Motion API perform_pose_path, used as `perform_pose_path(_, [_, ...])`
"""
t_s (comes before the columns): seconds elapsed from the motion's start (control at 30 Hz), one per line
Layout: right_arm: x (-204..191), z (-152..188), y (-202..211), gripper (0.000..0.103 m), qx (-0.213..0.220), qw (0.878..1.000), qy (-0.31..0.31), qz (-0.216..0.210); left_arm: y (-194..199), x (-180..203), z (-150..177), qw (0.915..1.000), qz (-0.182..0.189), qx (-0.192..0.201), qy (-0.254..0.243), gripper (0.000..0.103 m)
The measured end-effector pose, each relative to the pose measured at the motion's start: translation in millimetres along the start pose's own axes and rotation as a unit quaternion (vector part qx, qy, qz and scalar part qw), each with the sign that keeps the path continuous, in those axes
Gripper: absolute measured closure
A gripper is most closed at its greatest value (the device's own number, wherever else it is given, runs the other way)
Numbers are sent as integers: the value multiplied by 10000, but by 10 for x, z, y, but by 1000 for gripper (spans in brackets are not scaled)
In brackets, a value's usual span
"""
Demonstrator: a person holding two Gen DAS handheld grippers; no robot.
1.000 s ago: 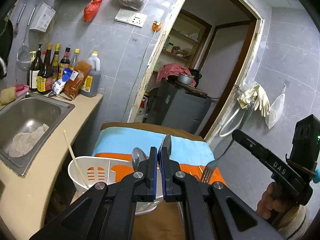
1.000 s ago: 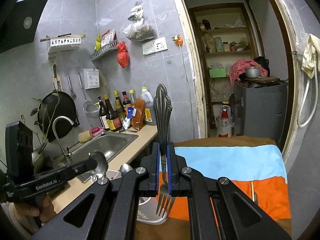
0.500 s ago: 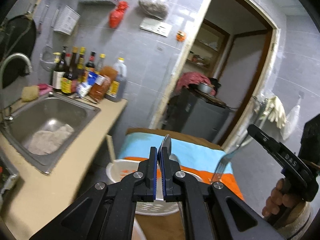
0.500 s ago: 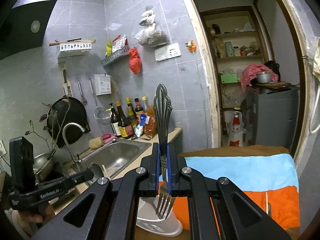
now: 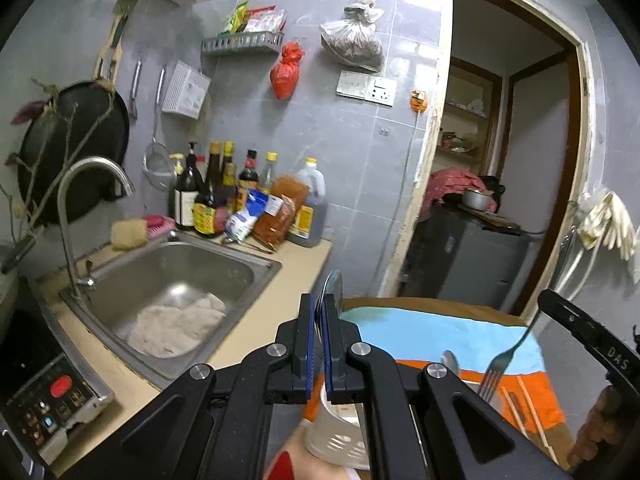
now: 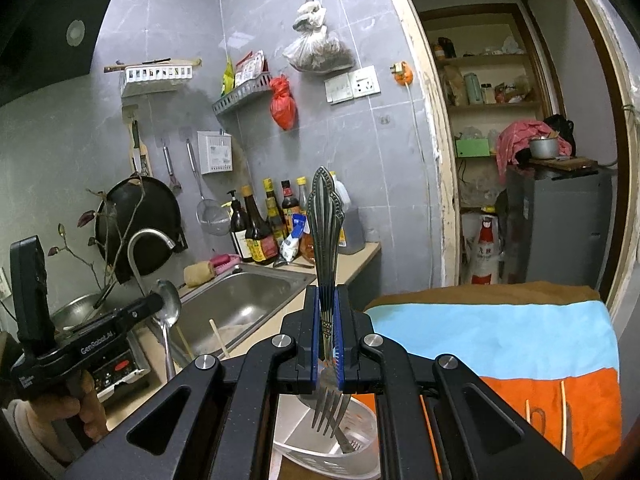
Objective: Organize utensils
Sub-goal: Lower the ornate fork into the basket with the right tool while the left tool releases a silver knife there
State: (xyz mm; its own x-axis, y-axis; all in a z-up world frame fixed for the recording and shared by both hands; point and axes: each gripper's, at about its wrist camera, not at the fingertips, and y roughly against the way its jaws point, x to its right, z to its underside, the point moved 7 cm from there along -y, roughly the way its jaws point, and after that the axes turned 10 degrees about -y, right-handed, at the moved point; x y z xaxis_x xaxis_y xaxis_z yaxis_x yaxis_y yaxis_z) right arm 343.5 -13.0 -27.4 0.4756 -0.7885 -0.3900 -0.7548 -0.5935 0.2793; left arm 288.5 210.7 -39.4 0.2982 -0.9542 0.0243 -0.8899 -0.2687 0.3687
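Right gripper (image 6: 328, 334) clamped on fork (image 6: 326, 240), tines over white holder (image 6: 332, 454), left gripper (image 5: 317, 330) pinching spoon (image 5: 332, 286) beside sink (image 5: 168, 280); thin grips, either utensil could slip and miss the holder.

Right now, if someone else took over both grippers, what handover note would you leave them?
Left gripper: shut on a spoon, held over the counter beside the sink.
Right gripper: shut on a fork, tines down just above the white holder.
Done: at least one utensil appears to stand in the holder already.
Left: lower the fork in, then the spoon; chopsticks lie loose on the orange and blue cloth.
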Motion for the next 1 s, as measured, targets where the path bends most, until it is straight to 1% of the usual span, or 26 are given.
perform_pose_path(0.1, [8,19,-39,97,-30,10000,-1,8,-25,-40,-17,10000,-46,34,79,99])
perform_pose_path(0.27, [38,29,-118,97,-82,10000,-32,23,-61,-104,-143,9994,-21,175,285,99])
perform_pose_path(0.5, [84,57,-206,97,-127,9999,-97,61,-269,-27,-157,9996,11,165,242,99])
perform_pose_path(0.6, [124,57,-229,97,-125,9998,-110,100,-330,25,-134,9997,-6,175,143,99])
perform_pose_path(0.7, [148,75,-252,97,-143,9997,-106,142,-398,83,-73,9999,-22,104,39,99])
perform_pose_path(0.83, [166,95,-272,101,-190,9996,-135,130,-414,103,-33,10000,31,21,78,99])
perform_pose_path(1.0, [166,155,-315,101,-280,9995,-136,105,-414,120,13,9999,101,-106,43,99])
